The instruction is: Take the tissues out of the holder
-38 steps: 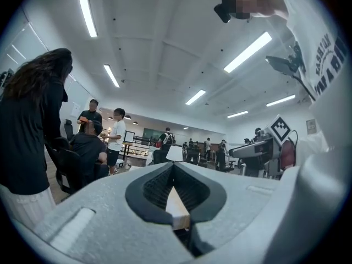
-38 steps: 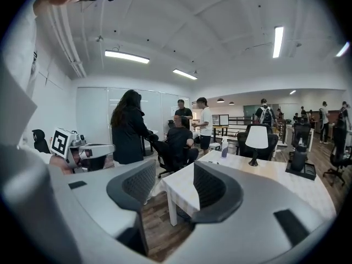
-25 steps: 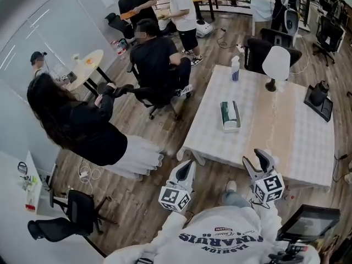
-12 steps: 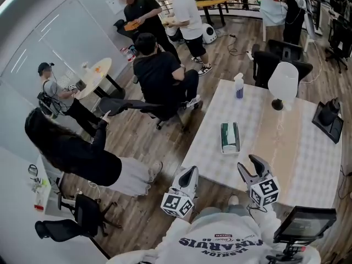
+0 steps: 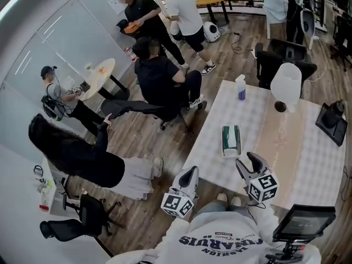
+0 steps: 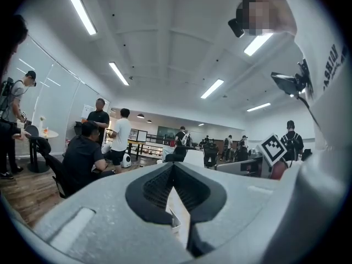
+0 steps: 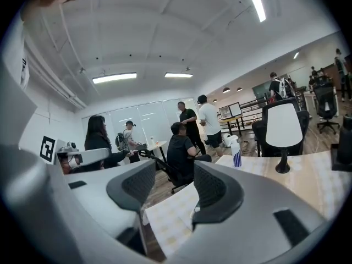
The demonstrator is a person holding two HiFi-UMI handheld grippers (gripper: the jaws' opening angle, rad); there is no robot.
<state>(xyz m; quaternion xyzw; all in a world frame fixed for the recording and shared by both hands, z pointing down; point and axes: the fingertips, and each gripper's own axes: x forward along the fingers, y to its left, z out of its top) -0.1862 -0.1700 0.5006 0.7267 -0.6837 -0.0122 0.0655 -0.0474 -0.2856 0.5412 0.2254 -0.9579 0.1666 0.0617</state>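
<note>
The tissue holder (image 5: 231,141), a green-and-white box with white tissue showing on top, lies on the table's checked cloth (image 5: 308,153). My right gripper (image 5: 248,161) hovers over the near edge of the table, just short of the holder. Its jaws stand open (image 7: 175,183) with nothing between them. My left gripper (image 5: 190,172) is off the table's near-left corner, above the floor. Its tips meet (image 6: 173,166), shut on nothing.
A spray bottle (image 5: 241,88) and a white lamp (image 5: 286,84) stand at the table's far end, with a black object (image 5: 331,120) at its right edge. A seated person (image 5: 159,78) and a long-haired person (image 5: 77,153) are at the left. Office chairs (image 5: 283,54) stand beyond the table.
Both grippers have moved forward toward the table, and the tissue holder now lies closer to the right one. Neither gripper's jaws have changed.
</note>
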